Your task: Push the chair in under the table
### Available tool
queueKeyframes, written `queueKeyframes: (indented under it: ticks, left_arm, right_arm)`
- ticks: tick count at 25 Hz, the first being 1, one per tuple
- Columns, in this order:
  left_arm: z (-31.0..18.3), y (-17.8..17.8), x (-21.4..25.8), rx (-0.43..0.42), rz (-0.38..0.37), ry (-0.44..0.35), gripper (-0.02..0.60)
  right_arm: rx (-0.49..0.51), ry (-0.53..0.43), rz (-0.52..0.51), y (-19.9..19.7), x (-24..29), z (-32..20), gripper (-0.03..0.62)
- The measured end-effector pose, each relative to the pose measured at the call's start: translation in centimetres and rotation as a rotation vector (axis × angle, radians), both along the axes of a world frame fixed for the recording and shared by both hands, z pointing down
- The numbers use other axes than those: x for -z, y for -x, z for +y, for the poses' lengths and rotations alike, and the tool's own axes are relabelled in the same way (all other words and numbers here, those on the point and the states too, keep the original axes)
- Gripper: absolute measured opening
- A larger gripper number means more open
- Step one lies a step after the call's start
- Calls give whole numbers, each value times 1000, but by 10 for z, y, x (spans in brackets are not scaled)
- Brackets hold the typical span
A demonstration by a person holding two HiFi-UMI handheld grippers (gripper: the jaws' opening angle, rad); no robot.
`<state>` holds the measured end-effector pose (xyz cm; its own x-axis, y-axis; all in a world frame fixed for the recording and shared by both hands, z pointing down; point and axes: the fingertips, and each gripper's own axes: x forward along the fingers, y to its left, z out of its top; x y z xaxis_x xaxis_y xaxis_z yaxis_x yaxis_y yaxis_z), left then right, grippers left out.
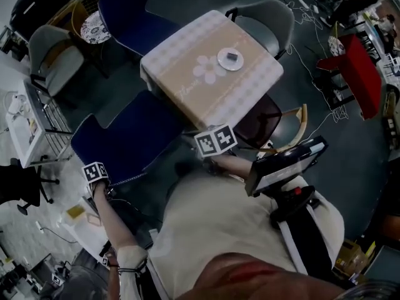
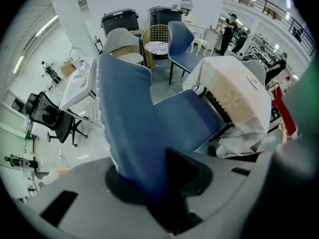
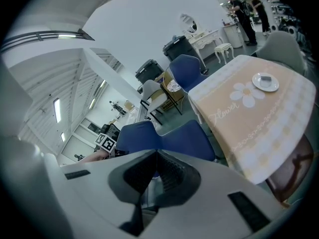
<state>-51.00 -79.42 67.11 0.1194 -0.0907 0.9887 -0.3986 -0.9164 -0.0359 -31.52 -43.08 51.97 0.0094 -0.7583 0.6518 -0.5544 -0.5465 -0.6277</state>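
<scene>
Table (image 1: 187,86): one.
Plate (image 1: 231,59): one, on the table.
Blue chair (image 1: 134,136), second blue chair (image 1: 134,14): two, at the table's two left edges.
Grey chair (image 1: 265,20), second grey chair (image 1: 53,55): two, one at the table's far right edge, one well apart to the left.
Brown chair (image 1: 262,120): one, at the near right edge.
Wire stand (image 1: 94,24): one.
Bin (image 2: 119,20), second bin (image 2: 162,15): two, side by side.
Office chair (image 2: 50,116): one.
Gripper: two, left gripper (image 2: 149,188), right gripper (image 3: 152,176).

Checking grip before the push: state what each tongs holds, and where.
Left tongs clamp the blue chair by its backrest's top edge; right tongs shut, empty.
</scene>
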Motion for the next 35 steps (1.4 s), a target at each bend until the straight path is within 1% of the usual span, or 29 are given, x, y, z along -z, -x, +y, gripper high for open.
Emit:
queueKeyframes:
  ticks: [4,8,11,15,20,27,35]
  left_arm:
    - [6,5,-4,-11,-13,10,118]
    - [10,-12,-3,-54,-7,7,118]
    - [12,-13,-1,-67,-7,4,118]
    - [13,-8,0,-83,-4,1,118]
    - [28,-5,-1,-122,17,11,118]
    - [37,-6,-1,-135,42,21,120]
    - [43,-6,-1,-161,65,40,121]
  right_arm:
    - [3,-2,1,-2,3,5,12]
    - [-24,-18,-7,-13,2,4,12]
    - [-40,-18,-27,-14,-2,2,12]
    - [-12,-23,-23,-10,-3,-9,12]
    - [13,-15,-32,-7,-7,-14,12]
    - [68,-13,-33,0,-7,-31,12]
    - [86,-4,-42,5,-11,-37,12]
